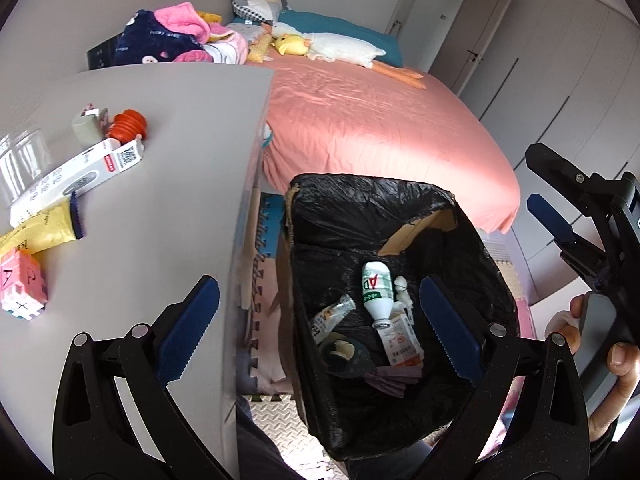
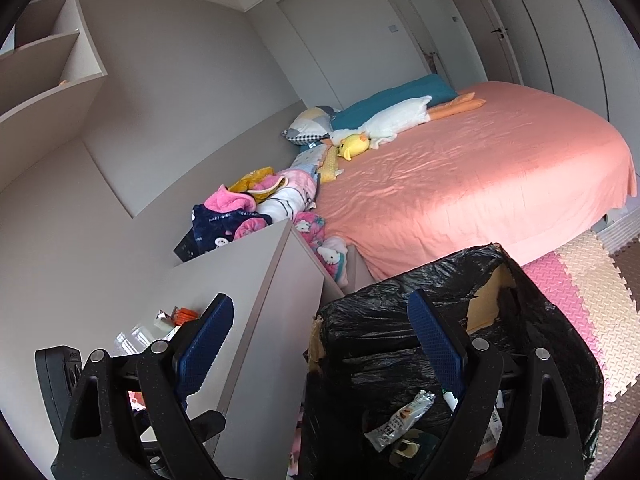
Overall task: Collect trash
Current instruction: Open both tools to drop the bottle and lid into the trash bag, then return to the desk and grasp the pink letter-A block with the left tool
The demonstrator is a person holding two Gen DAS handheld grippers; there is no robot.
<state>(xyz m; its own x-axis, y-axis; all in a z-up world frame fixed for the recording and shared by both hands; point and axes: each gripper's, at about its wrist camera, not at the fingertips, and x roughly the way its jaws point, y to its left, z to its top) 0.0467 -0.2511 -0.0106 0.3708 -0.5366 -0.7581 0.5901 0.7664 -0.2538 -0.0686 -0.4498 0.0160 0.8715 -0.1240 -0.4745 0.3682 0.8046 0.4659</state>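
Both tools gape empty over the black-bagged cardboard trash box (image 1: 360,208) — left gripper (image 1: 320,328) and right gripper (image 2: 320,352) positioned for dropping. Inside it lie a white plastic bottle (image 1: 377,292) and wrappers. Left of it is a grey desk (image 1: 160,184) with clutter; behind it, a pink bed (image 1: 380,128).

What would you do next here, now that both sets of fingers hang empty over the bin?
Probably swing the left gripper back to the desk for the yellow packet. Both grippers are open and hold nothing, the bottle and wrappers already lie in the black-lined bin, and the packet lies nearest the desk's edge.
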